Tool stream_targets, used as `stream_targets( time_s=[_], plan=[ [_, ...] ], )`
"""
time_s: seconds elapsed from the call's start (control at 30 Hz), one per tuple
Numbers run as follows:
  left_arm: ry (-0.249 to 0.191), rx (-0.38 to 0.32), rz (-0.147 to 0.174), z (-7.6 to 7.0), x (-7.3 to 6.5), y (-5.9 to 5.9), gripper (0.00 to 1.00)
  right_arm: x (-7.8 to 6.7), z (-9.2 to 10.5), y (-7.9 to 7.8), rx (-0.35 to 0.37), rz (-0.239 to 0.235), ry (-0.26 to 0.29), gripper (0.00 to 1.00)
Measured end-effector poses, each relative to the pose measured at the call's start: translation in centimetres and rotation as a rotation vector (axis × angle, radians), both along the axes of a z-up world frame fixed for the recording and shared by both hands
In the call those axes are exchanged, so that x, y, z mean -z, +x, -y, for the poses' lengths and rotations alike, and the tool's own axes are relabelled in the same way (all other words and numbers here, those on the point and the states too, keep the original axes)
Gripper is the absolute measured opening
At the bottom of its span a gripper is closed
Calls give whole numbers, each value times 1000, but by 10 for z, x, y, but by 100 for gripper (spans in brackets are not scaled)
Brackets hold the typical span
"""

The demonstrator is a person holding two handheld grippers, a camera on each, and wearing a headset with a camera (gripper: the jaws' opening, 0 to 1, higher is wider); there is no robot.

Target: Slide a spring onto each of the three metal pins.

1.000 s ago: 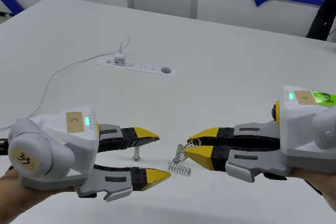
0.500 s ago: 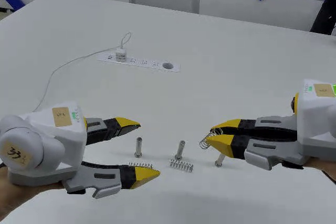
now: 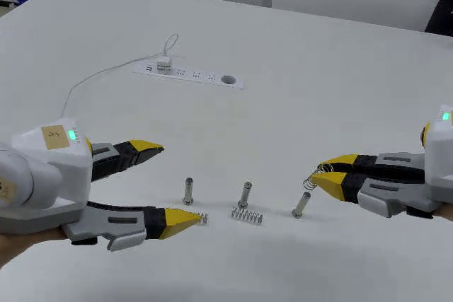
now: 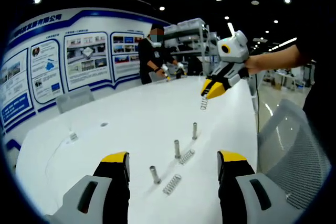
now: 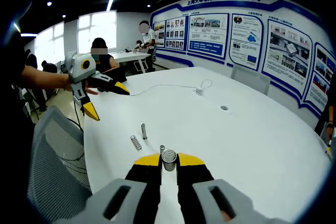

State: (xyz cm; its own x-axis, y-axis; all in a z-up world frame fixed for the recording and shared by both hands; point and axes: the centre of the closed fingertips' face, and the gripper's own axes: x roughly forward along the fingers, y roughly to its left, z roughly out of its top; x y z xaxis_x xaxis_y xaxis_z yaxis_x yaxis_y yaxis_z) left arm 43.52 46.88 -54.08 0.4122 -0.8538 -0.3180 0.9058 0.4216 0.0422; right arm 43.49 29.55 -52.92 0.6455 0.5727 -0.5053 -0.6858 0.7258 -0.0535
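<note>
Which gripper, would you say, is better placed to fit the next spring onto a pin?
Right: the right gripper holds a spring beside the nearest pin; the left gripper is open.

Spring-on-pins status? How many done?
Done: none; left pin, middle pin and right pin all stand bare. In hand: right claw shut on one spring, close to the right pin. Left to do: all three; a second spring lies by the middle pin, a third spring by the open left claw.

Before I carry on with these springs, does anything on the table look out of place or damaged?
Nothing stands out. The three pins stand upright and bare, two loose springs lie flat beside them, and the right gripper pinches the third spring.
</note>
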Motion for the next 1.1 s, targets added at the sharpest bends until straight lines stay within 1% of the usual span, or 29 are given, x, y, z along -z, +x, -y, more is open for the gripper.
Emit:
stream_targets(
  time_s=[0.1,0.27,0.33,0.4,0.43,0.5,0.57,0.63,0.67,0.7,0.77,0.9,0.93,1.1],
  plan=[
    [16,-11,-7,-6,4,1,69,7,9,4,47,-12,-3,11],
    [22,-30,-20,-12,8,1,70,18,19,8,81,-29,-21,11],
    [23,-39,-23,-14,8,2,71,21,20,9,92,-37,-18,11],
    [18,-48,-34,-15,9,3,72,24,21,11,110,-48,-8,11],
    [14,-52,-41,-14,9,3,73,28,21,12,112,-55,-14,11],
    [13,-56,-42,-14,9,4,76,32,22,13,113,-60,-34,11],
    [16,-59,-45,-14,10,4,77,37,22,15,106,-64,-45,11],
    [18,-59,-48,-14,11,4,77,43,25,17,106,-63,-98,11],
    [21,-59,-50,-14,11,4,77,44,25,19,107,-59,-107,11],
    [25,-60,-53,-14,13,4,78,45,23,21,104,-54,-106,11],
    [33,-62,-57,-14,14,3,78,49,24,24,104,-62,-95,11],
    [37,-65,-64,-13,15,2,78,55,24,26,106,-74,-98,11],
    [37,-65,-65,-12,15,2,79,57,24,27,111,-78,-91,11],
    [39,-66,-72,-10,16,1,79,59,22,28,106,-80,-87,11]
  ],
)
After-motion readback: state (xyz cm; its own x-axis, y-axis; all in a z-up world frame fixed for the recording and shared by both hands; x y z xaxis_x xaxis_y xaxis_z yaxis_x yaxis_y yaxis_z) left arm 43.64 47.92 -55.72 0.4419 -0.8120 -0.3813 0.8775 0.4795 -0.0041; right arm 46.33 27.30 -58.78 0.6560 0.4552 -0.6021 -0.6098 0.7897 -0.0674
